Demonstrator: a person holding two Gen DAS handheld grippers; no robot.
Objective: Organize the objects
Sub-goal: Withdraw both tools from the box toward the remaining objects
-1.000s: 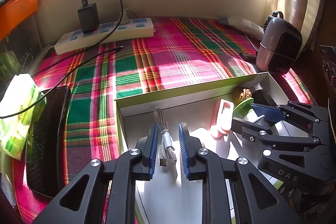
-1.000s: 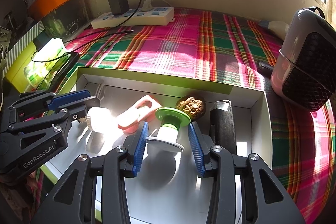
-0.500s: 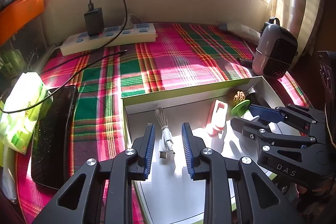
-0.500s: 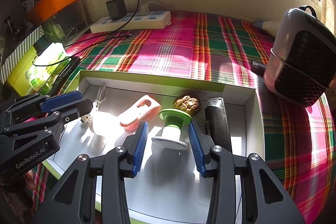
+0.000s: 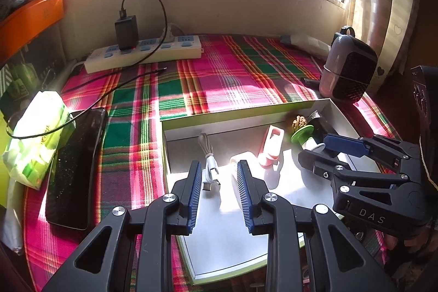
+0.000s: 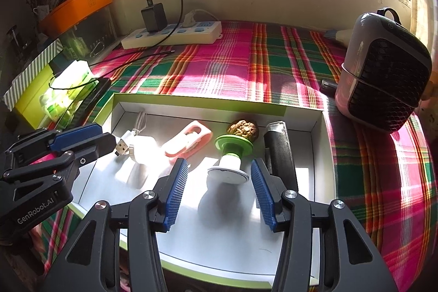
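Observation:
A shallow white box with green rim (image 5: 241,111) (image 6: 208,100) lies on the plaid cloth. Inside it lie a white USB cable (image 5: 209,166) (image 6: 128,140), a pink clip (image 5: 272,145) (image 6: 189,141), a green-and-white spool (image 5: 302,133) (image 6: 232,158), a walnut (image 5: 298,123) (image 6: 243,127) and a black bar (image 6: 279,152). My left gripper (image 5: 219,189) is open above the box, with the cable's plugs between its fingertips but untouched. My right gripper (image 6: 217,190) is open and empty, its jaws either side of the spool's white base.
A black phone (image 5: 74,163) and a green tissue pack (image 5: 35,136) lie left of the box. A white power strip with a black charger (image 5: 145,51) (image 6: 175,34) sits at the back. A small heater (image 5: 347,70) (image 6: 383,84) stands at the right.
Both grippers have drawn back and up from the box. The left gripper's jaws have spread wider off the cable. The right gripper stays open around the spool, slightly wider.

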